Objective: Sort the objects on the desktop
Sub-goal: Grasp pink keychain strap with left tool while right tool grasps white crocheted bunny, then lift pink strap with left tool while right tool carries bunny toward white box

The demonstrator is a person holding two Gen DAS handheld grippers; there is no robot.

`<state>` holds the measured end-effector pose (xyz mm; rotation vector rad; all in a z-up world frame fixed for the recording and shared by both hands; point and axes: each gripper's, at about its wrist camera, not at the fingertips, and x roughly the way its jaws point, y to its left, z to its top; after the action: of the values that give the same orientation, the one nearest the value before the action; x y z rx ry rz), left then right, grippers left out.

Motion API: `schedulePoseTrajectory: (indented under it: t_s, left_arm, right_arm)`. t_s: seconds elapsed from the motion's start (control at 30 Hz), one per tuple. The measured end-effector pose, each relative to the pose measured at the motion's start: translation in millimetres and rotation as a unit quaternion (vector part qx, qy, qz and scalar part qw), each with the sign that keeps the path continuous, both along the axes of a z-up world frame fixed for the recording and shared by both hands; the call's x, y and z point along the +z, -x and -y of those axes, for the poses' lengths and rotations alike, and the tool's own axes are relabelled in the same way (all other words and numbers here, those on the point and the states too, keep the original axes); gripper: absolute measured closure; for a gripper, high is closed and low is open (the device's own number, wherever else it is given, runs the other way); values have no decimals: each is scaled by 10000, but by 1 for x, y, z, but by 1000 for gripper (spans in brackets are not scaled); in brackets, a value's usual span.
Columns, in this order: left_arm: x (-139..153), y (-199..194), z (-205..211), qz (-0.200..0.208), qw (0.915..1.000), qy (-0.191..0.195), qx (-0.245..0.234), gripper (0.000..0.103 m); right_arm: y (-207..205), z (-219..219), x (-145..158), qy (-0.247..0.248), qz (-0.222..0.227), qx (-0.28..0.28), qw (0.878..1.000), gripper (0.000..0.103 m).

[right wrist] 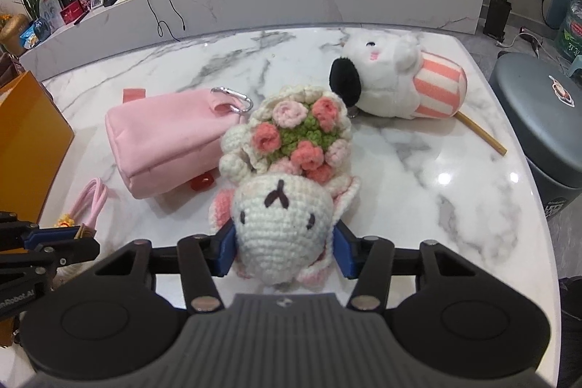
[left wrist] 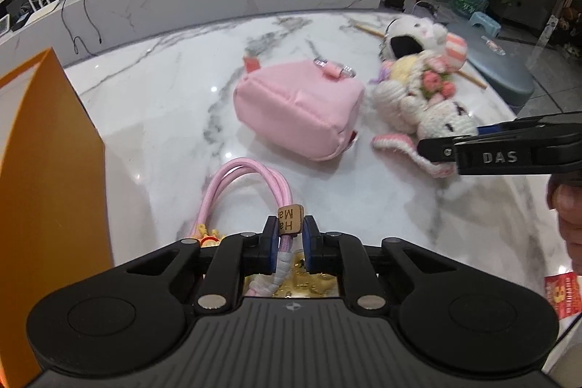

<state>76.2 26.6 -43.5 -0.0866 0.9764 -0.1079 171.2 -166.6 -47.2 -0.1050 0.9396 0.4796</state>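
Note:
My left gripper [left wrist: 290, 235] is shut on a pink cord strap [left wrist: 247, 184] with a wooden bead, low over the marble table [left wrist: 163, 104]. My right gripper [right wrist: 283, 248] is shut on the head of a white crocheted bunny [right wrist: 282, 217] that carries a knitted flower bouquet; in the left wrist view the bunny [left wrist: 418, 100] lies at the right, with the right gripper [left wrist: 436, 151] on it. A pink pouch [left wrist: 298, 108] with a carabiner lies on its side mid-table, also in the right wrist view [right wrist: 163, 140]. A white plush dog [right wrist: 396, 82] with a striped pink end lies behind.
An orange paper bag [left wrist: 47, 199] stands at the table's left edge, also in the right wrist view [right wrist: 29, 133]. A grey round stool [right wrist: 538, 119] stands off the table's right side. A wooden stick [right wrist: 483, 133] lies beside the plush dog. A red packet [left wrist: 562, 293] lies at the near right.

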Motion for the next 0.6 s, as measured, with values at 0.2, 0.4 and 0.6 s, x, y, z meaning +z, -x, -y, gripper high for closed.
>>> schedulePoseTrajectory:
  t_s: [0.2, 0.4, 0.6]
  left_arm:
    - [17, 8, -6, 246, 9994, 239, 106, 90]
    - [34, 16, -17, 451, 9978, 424, 218, 91]
    - [53, 23, -26, 690, 9949, 677, 304, 92]
  right_arm:
    - [2, 4, 15, -163, 131, -12, 9998, 49]
    - [8, 7, 32, -312, 311, 1, 9990, 50]
    - [17, 10, 46, -377, 484, 21, 9981, 50]
